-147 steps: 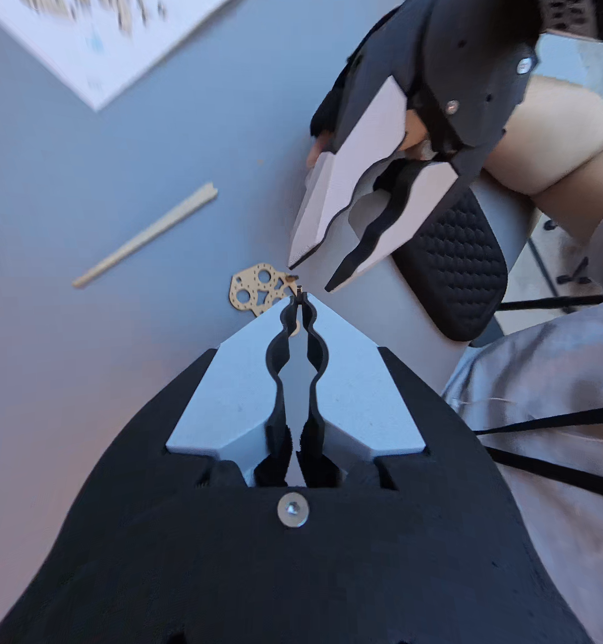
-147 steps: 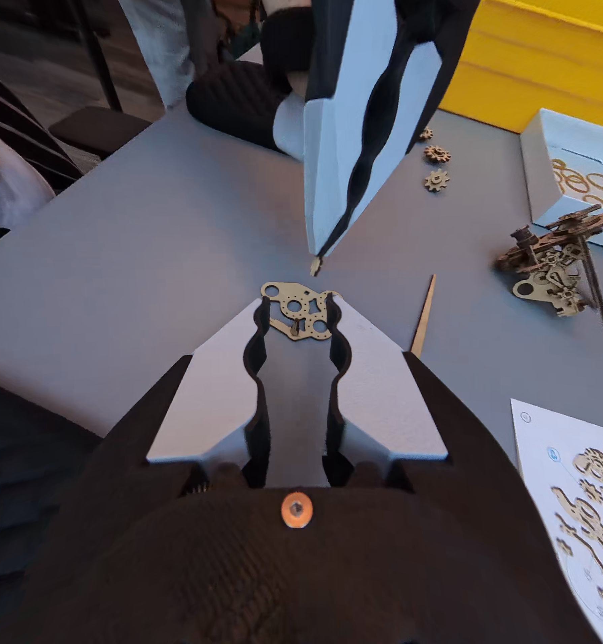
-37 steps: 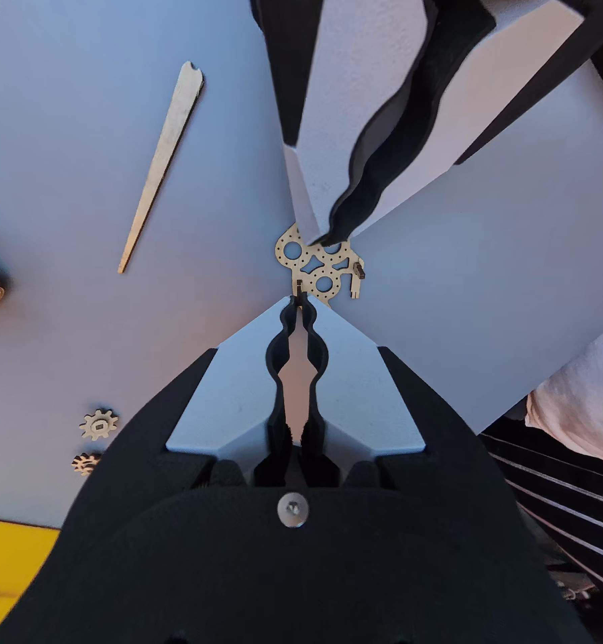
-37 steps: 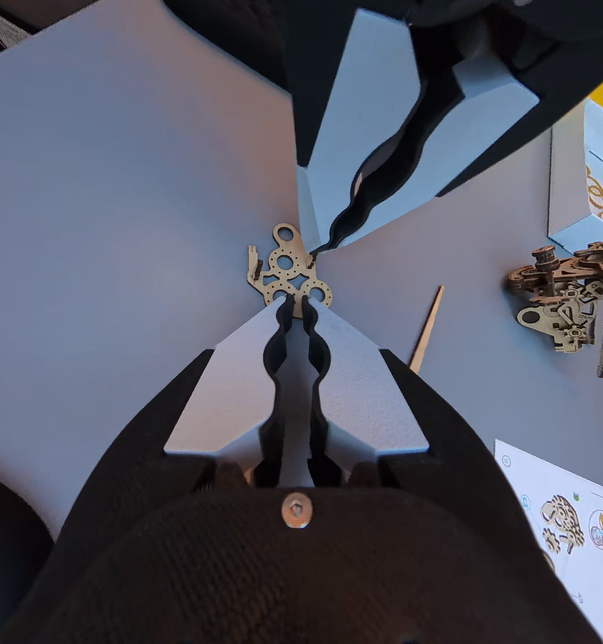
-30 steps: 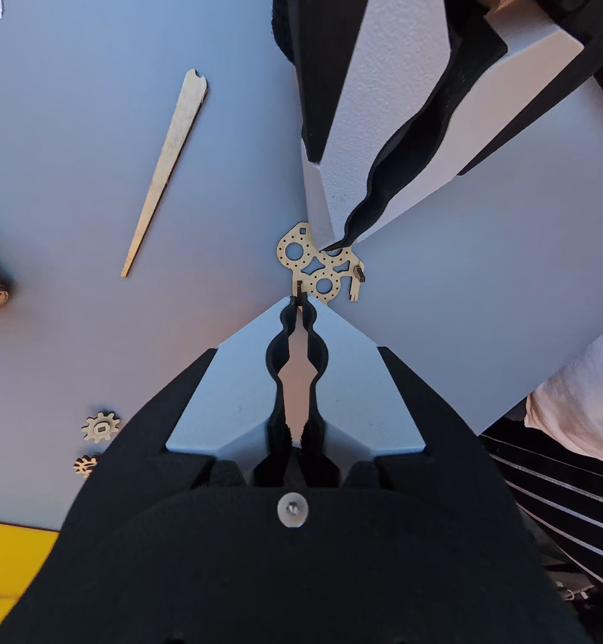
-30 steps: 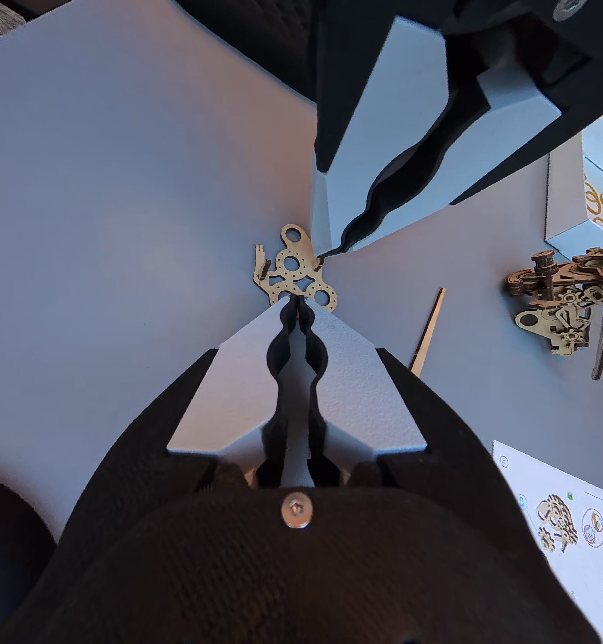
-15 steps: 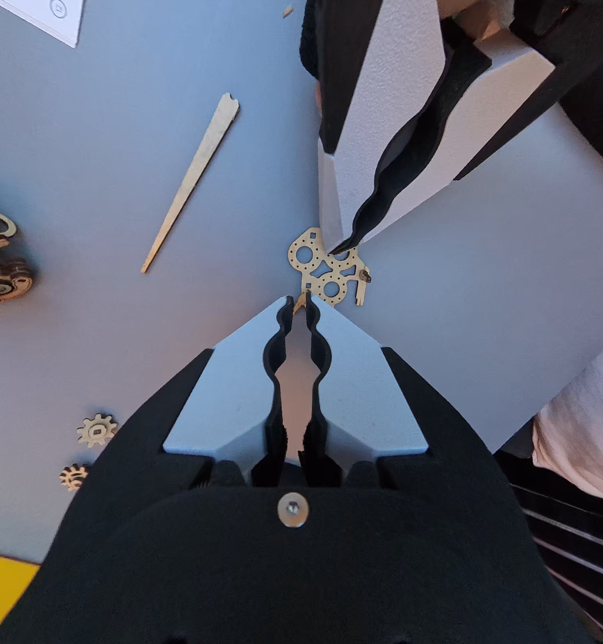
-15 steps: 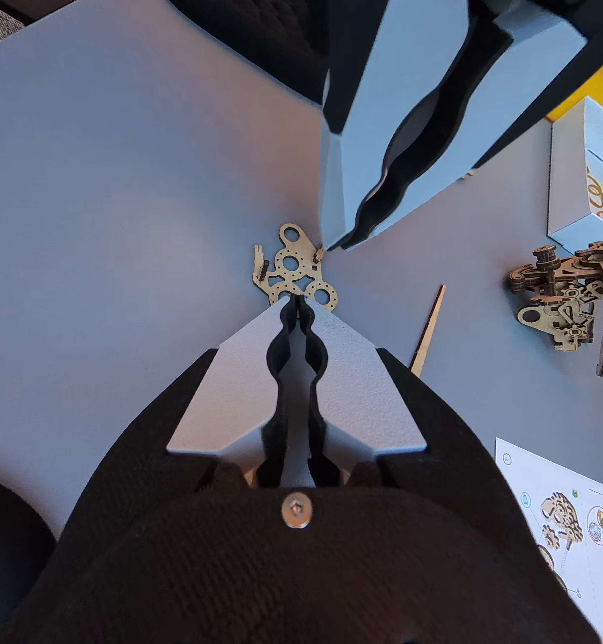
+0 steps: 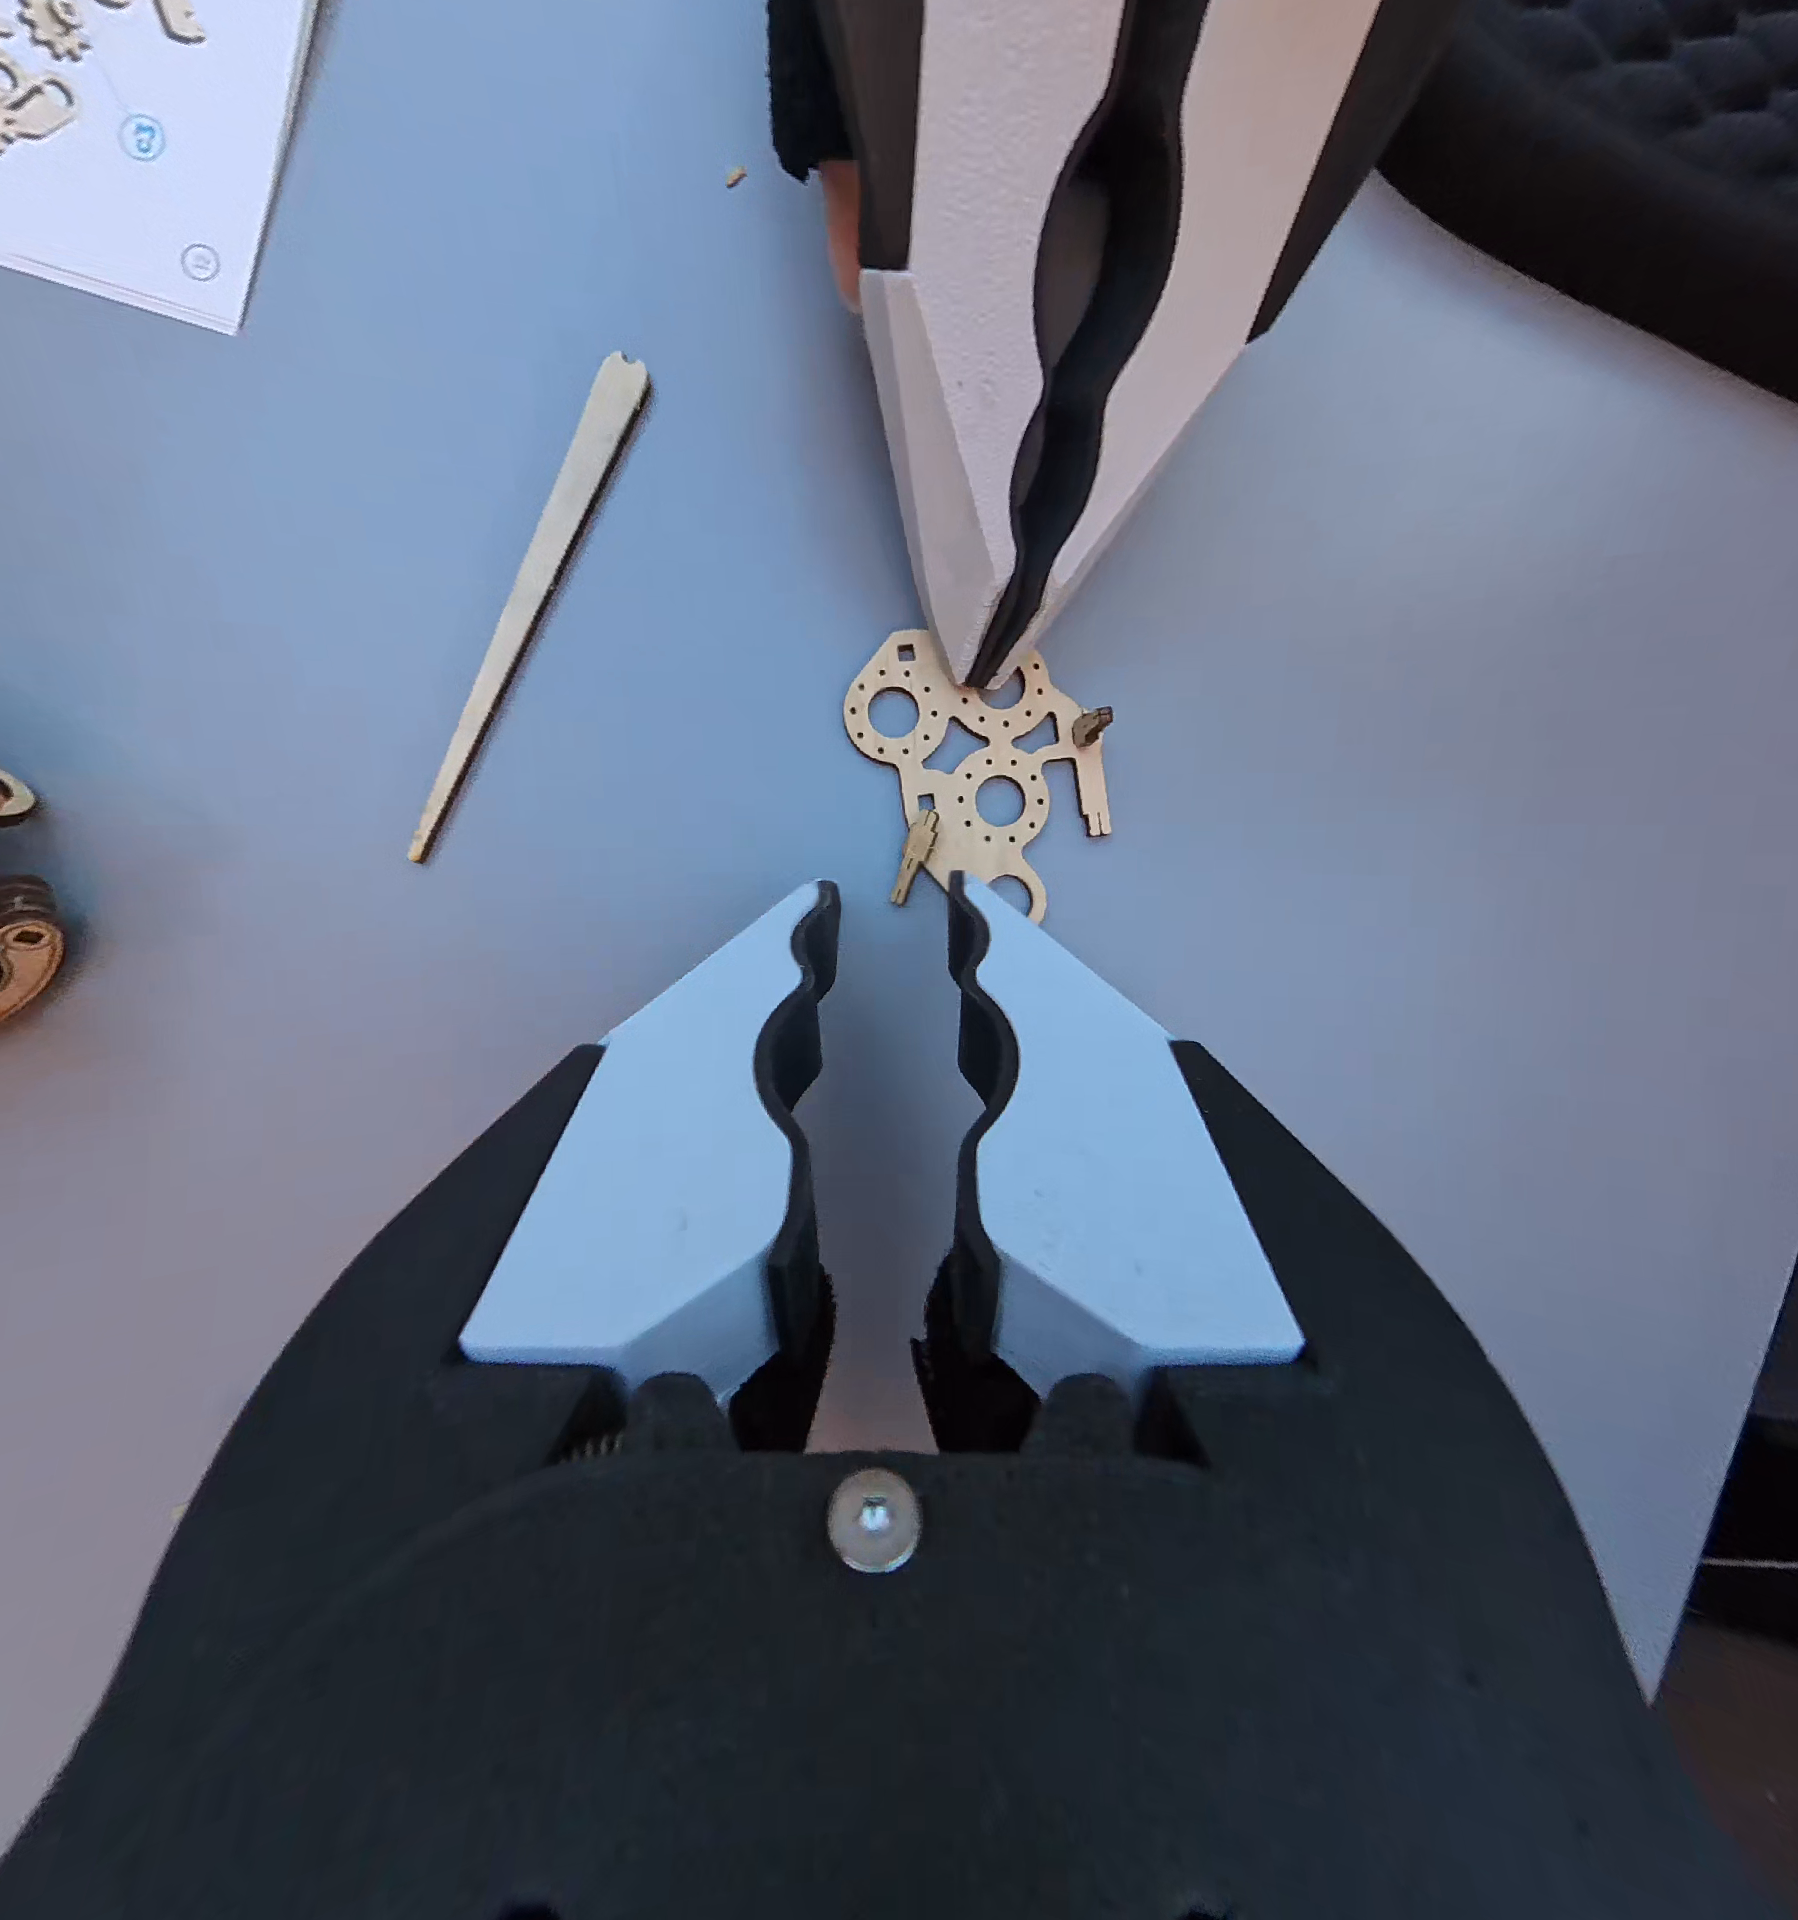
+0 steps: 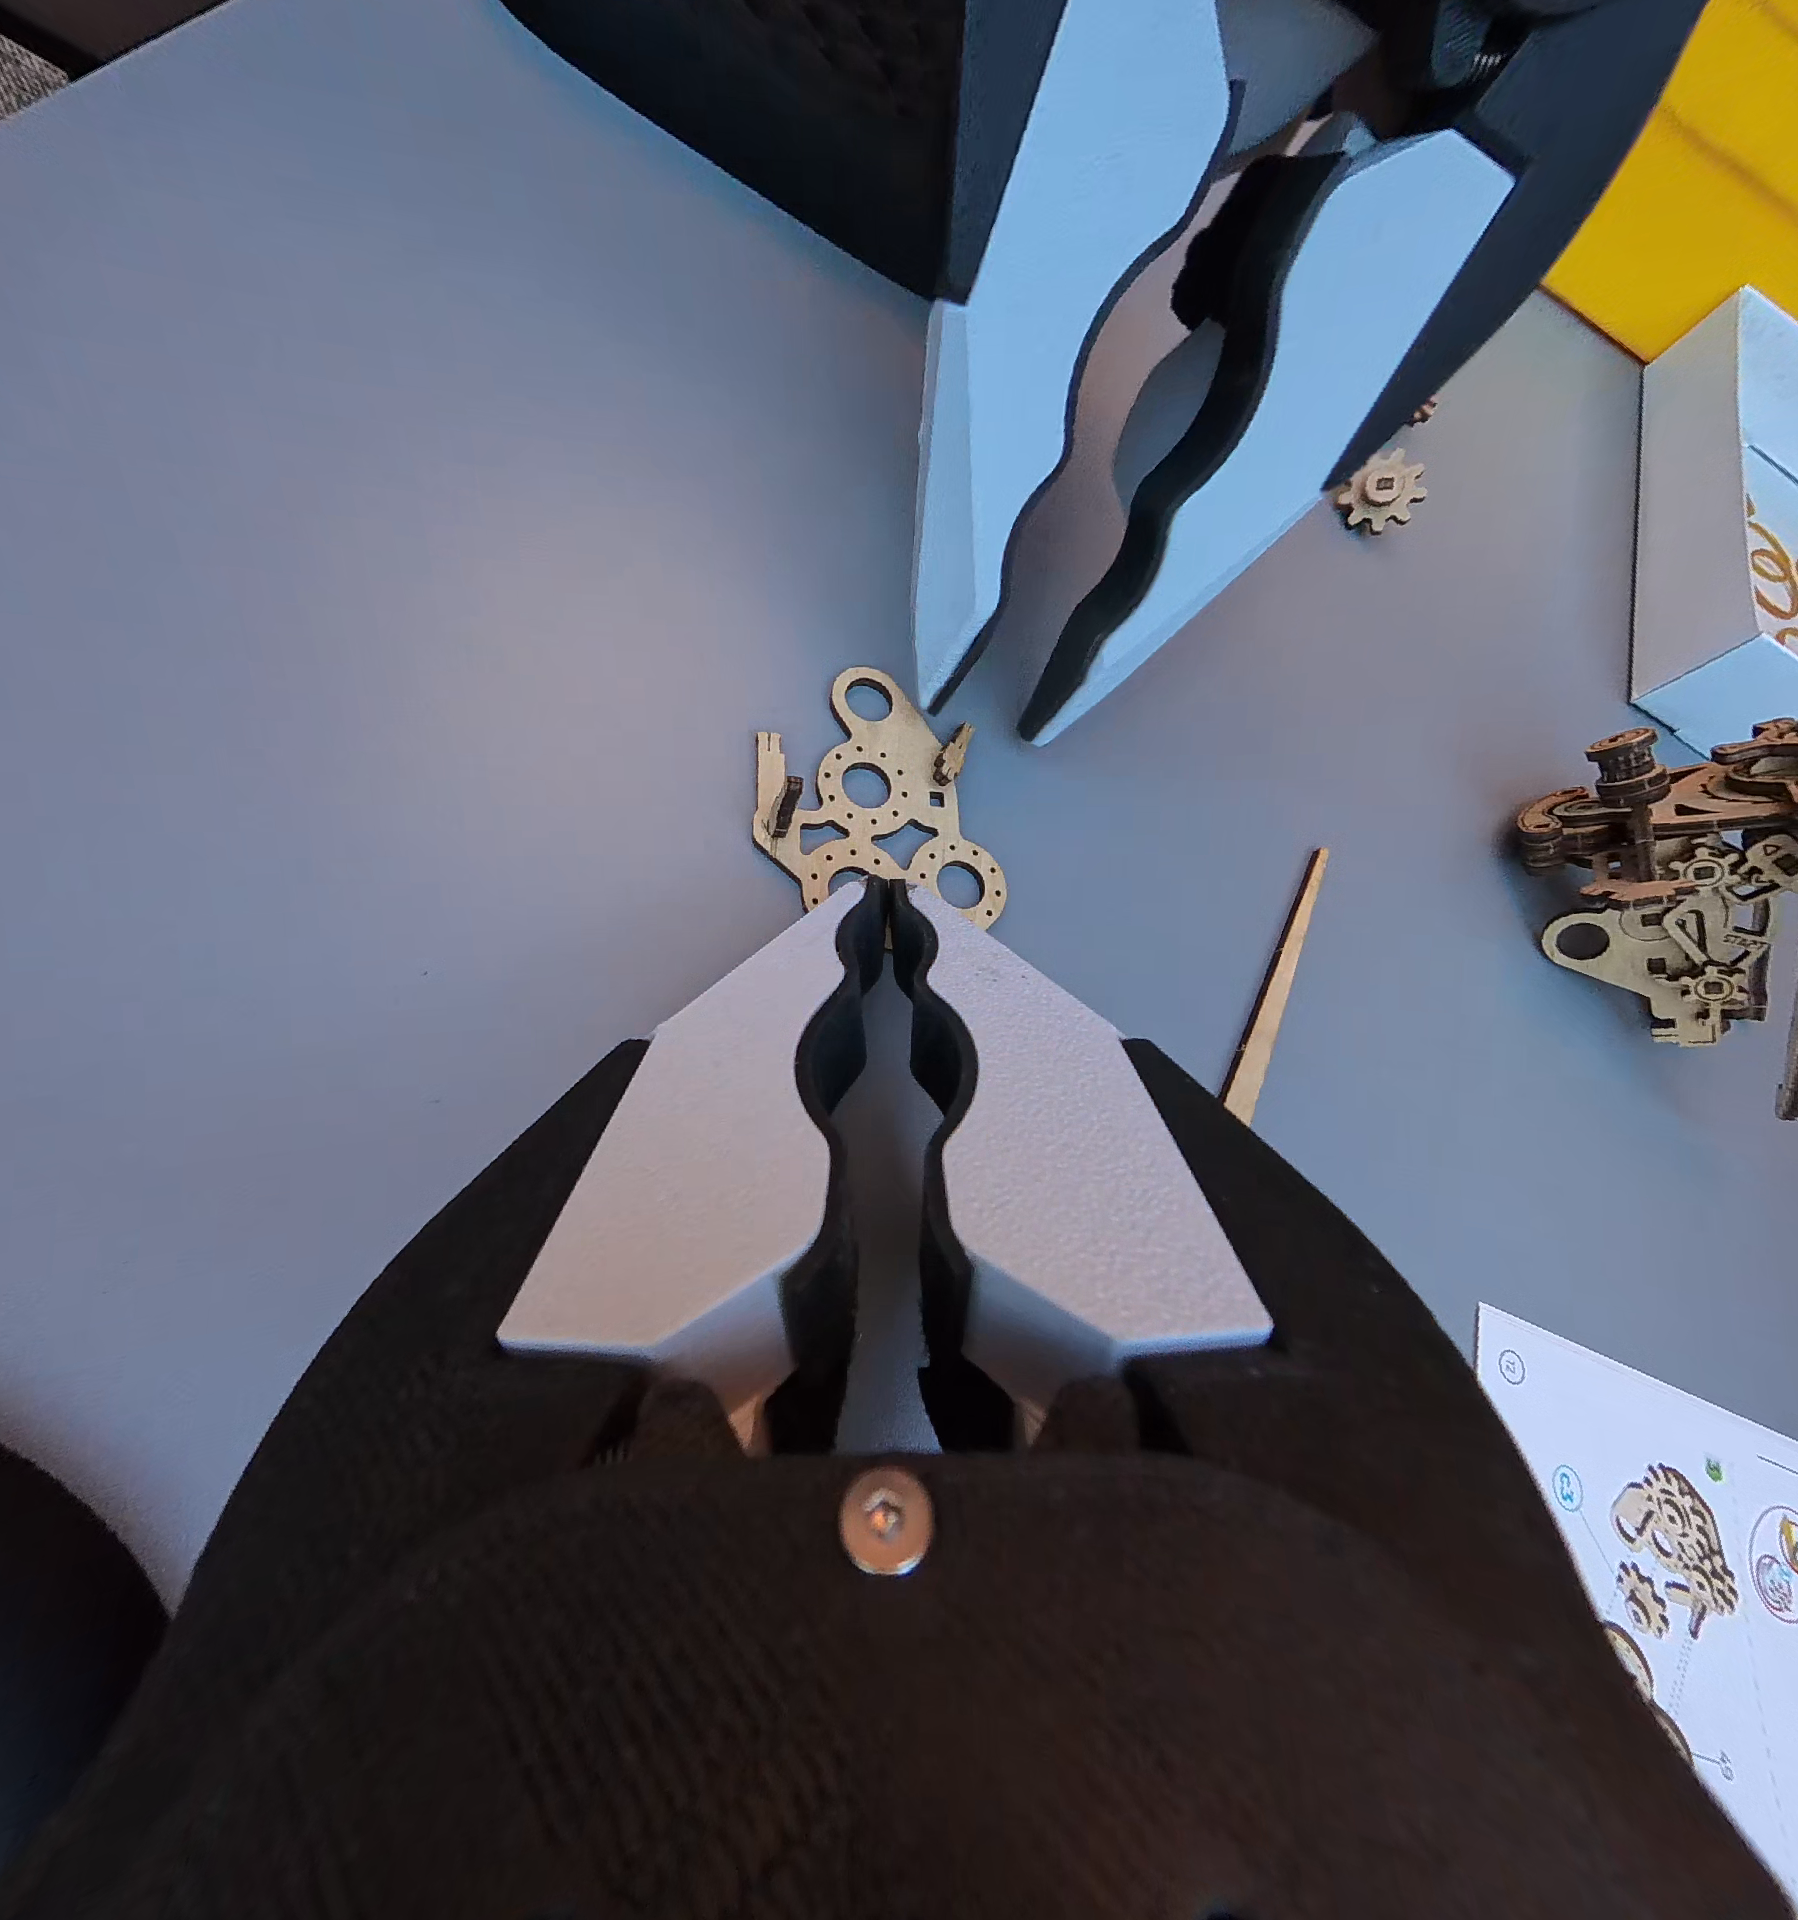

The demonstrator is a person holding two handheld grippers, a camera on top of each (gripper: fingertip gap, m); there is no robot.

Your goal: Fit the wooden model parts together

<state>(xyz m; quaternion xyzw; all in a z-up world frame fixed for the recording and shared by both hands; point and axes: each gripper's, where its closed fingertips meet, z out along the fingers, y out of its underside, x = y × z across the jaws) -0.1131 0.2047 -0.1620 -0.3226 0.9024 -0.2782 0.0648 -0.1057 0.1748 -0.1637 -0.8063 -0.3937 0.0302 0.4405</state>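
My left gripper [image 9: 893,899] has let go since a moment ago: its fingers, which were pinched on the small tan wooden peg [image 9: 916,855], now stand spread apart and have drawn back a little, with nothing between them. The peg now stands tilted in a slot at the near edge of the flat pale plywood plate pierced with round holes [image 9: 978,764], which lies on the grey table [image 9: 251,623].

My right gripper [image 10: 882,885] has its fingers pressed together, the tips bearing down on the plate's edge; I cannot tell whether they grip the wood or only press on it. In the left wrist view those tips touch the far side of the plate. A second, darker peg [image 9: 1092,723] sticks out of the plate's right side.

To the left of the plate, well apart, lies a long tapered wooden stick [image 9: 531,613]. Further off in the right wrist view sit a partly built brown wooden gear assembly [image 10: 1695,894], a small loose wooden cog [image 10: 1381,490], a white cardboard box [image 10: 1726,499] and a printed white instruction sheet [image 10: 1643,1455].
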